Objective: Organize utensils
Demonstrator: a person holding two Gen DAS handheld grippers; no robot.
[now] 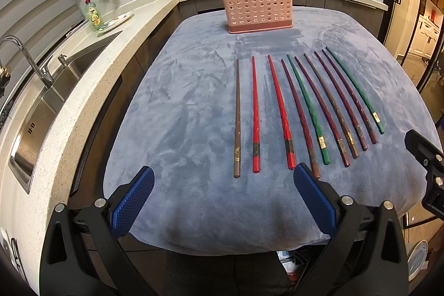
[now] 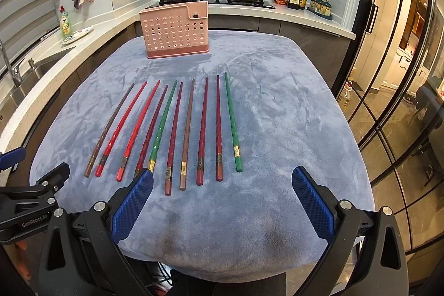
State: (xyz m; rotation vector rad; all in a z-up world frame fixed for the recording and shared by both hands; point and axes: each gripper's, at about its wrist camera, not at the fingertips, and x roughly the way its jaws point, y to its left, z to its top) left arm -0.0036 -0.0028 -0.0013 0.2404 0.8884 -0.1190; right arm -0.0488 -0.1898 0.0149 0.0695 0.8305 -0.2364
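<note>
Ten chopsticks are laid side by side in a row on a surface (image 1: 180, 115) covered with a blue-grey plush cloth, their thick ends turned toward the cameras and their tips toward a pink perforated holder (image 1: 256, 6) that stands upright near the far edge, well apart from the row. From the left the row is made up of a brown chopstick (image 1: 237, 118), two bright red chopsticks (image 1: 255, 115), several dark red ones, two green ones and another brown one.

The left claw (image 1: 222, 199) is held with its blue pads wide apart and nothing is gripped between them. It is kept above the near edge of the surface; the brown and bright red chopsticks lie just ahead of the gap, while the thick end of one dark red chopstick is partly hidden behind the right pad.

The right claw (image 2: 222, 199) is likewise spread wide and nothing is held in it. The right half of the row, ending with a green chopstick (image 2: 233, 124), lies just ahead of its gap, and the left pad overlaps the thick ends of two sticks.
</note>
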